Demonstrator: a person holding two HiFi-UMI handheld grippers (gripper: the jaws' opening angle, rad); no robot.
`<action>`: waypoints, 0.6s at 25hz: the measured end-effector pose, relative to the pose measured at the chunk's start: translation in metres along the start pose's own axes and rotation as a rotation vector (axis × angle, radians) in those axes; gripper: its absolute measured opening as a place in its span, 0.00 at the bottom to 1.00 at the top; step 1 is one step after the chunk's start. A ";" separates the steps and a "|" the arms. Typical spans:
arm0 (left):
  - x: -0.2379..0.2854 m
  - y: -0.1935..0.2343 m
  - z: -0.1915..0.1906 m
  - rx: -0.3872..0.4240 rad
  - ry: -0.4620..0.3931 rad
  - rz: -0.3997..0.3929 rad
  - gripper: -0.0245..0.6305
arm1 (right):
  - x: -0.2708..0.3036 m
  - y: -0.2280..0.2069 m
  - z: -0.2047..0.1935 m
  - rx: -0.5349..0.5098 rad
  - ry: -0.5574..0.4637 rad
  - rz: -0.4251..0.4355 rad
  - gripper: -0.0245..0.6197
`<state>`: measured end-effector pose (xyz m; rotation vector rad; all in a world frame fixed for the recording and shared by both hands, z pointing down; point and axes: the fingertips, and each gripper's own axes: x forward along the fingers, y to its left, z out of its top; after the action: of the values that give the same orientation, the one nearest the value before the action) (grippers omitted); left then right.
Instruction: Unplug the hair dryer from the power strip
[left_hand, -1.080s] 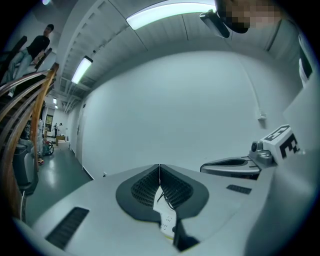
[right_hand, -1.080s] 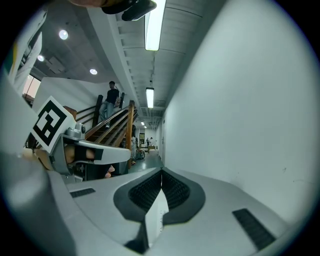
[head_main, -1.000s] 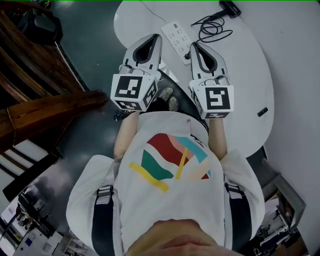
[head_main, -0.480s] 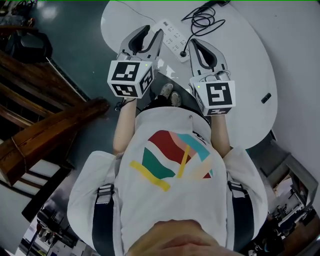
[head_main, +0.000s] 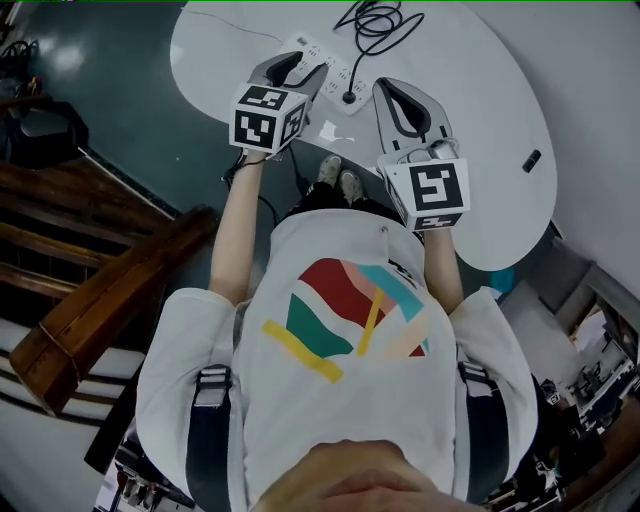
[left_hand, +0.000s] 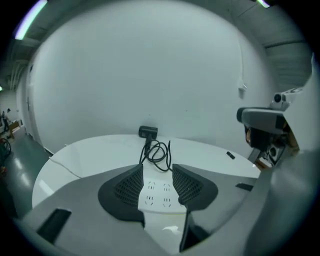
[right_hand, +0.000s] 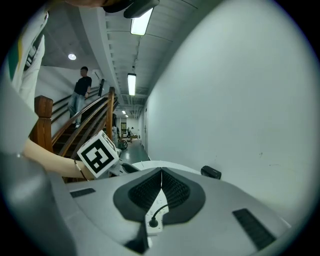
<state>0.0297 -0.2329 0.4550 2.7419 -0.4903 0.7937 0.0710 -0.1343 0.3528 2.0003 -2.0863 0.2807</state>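
Note:
A white power strip (head_main: 338, 72) lies on the white table (head_main: 480, 110), with a black plug (head_main: 350, 97) in its near end. The plug's black cable (head_main: 378, 18) coils away to the black hair dryer (left_hand: 148, 132) at the table's far side. My left gripper (head_main: 297, 66) hovers over the strip's left part; its jaws have just been opening and stand apart. The strip (left_hand: 156, 192) shows through the gap, and the pads do not touch it. My right gripper (head_main: 386, 86) is shut and empty, just right of the plug (right_hand: 153, 223).
A small black object (head_main: 531, 160) lies near the table's right edge. A wooden staircase (head_main: 90, 290) runs along the left, beyond the dark floor. A white wall backs the table (left_hand: 150, 75). The person's feet (head_main: 338, 180) stand under the near edge.
My left gripper has moved forward and down over the power strip and its jaws have gone from shut to open. The right gripper has edged slightly forward, still shut.

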 end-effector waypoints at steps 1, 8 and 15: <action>0.008 0.001 -0.008 0.024 0.033 -0.008 0.29 | -0.002 -0.001 -0.002 0.003 0.007 -0.011 0.05; 0.056 0.012 -0.048 0.118 0.229 -0.083 0.29 | -0.011 -0.006 -0.018 0.031 0.057 -0.059 0.05; 0.086 0.010 -0.070 0.244 0.419 -0.164 0.31 | -0.018 -0.021 -0.032 0.048 0.099 -0.105 0.05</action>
<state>0.0610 -0.2408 0.5615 2.6637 -0.0846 1.4158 0.0939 -0.1088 0.3777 2.0704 -1.9261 0.4056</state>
